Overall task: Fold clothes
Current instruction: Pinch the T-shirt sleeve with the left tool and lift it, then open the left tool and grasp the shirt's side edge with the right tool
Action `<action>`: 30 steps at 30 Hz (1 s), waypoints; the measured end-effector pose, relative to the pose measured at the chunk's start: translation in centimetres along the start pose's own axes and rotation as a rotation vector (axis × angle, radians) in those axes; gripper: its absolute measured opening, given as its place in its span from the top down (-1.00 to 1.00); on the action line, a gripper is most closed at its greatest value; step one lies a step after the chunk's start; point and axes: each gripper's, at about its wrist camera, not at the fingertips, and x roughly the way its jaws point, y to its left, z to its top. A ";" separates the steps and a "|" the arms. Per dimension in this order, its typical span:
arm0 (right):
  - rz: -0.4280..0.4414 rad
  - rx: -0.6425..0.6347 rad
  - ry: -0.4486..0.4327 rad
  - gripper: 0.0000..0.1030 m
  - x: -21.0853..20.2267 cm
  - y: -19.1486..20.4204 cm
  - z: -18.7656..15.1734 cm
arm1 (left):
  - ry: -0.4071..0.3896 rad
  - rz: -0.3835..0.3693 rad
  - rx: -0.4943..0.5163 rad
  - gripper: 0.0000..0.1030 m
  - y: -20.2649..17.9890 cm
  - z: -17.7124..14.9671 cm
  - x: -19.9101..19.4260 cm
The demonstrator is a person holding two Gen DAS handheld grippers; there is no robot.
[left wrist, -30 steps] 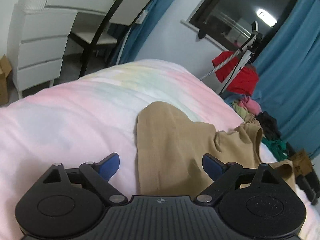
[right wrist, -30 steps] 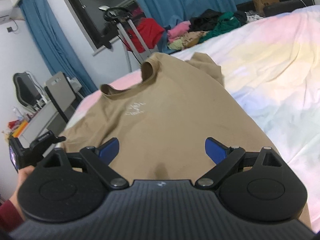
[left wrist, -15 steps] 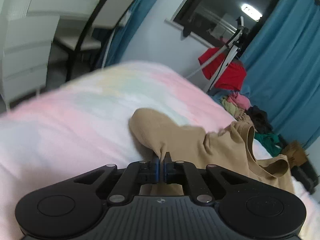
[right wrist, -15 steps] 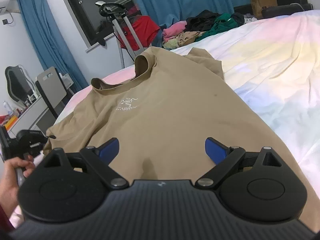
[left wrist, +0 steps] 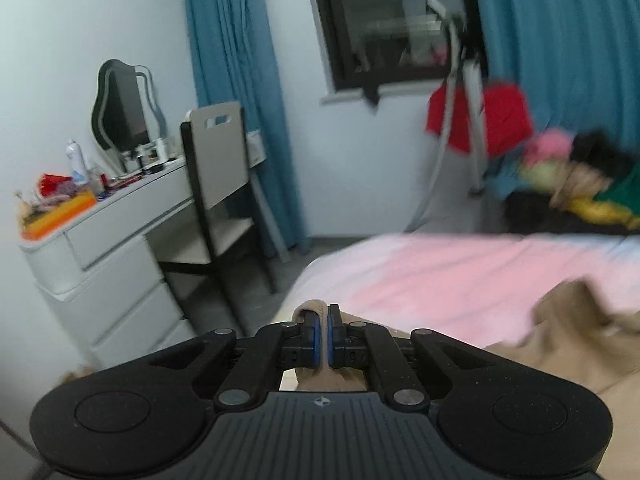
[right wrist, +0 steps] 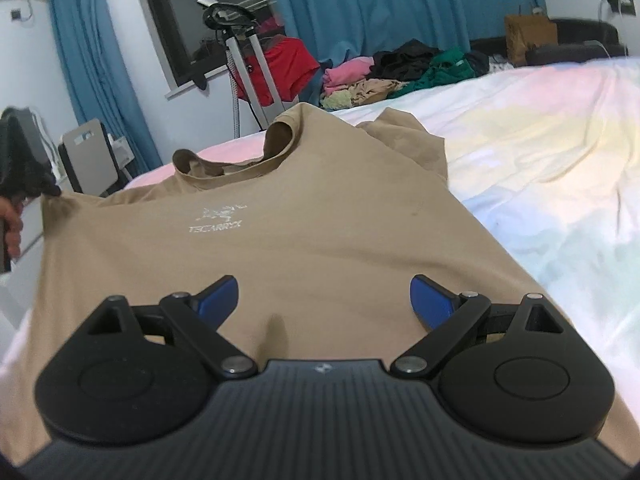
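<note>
Now tan T-shirt (right wrist: 320, 216) lengthwise on bed (right wrist: 560, 152), collar far; left tongs (left wrist: 323, 334) clamped on sleeve, right tongs (right wrist: 324, 300) apart.

Tan T-shirt (right wrist: 320, 216): short-sleeved, crew neck, small white chest logo with lettering. Lies front up across the centre of the right wrist view, collar toward the upper middle, hem toward the lower edge. Its left sleeve corner is lifted at mid-left of the frame; the right sleeve is crumpled right of the collar.
</note>
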 end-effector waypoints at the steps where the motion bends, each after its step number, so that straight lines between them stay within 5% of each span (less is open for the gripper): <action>1: -0.001 -0.003 0.001 -0.83 0.3 0.0 0.0 | 0.019 -0.006 -0.014 0.91 -0.2 -0.4 0.8; 4: 0.003 -0.010 0.007 -0.83 0.9 -0.2 -0.1 | 0.044 -0.061 -0.065 0.73 0.2 -2.3 1.8; 6: 0.008 -0.012 0.004 -0.83 1.1 -0.2 -0.1 | 0.058 -0.098 -0.097 0.10 0.9 -3.9 1.7; 12: 0.014 -0.032 -0.035 -0.83 0.0 -0.2 0.5 | 0.042 -0.224 -0.185 -0.43 4.5 -8.7 -3.7; 22: 0.001 -0.105 -0.172 -0.83 -4.4 0.0 2.1 | 0.063 -0.349 -0.231 -0.68 3.7 -14.4 -22.3; 30: 0.000 -0.094 -0.220 -0.82 -5.9 -0.8 3.3 | -0.027 -0.423 -0.163 -0.74 1.2 -17.8 -31.2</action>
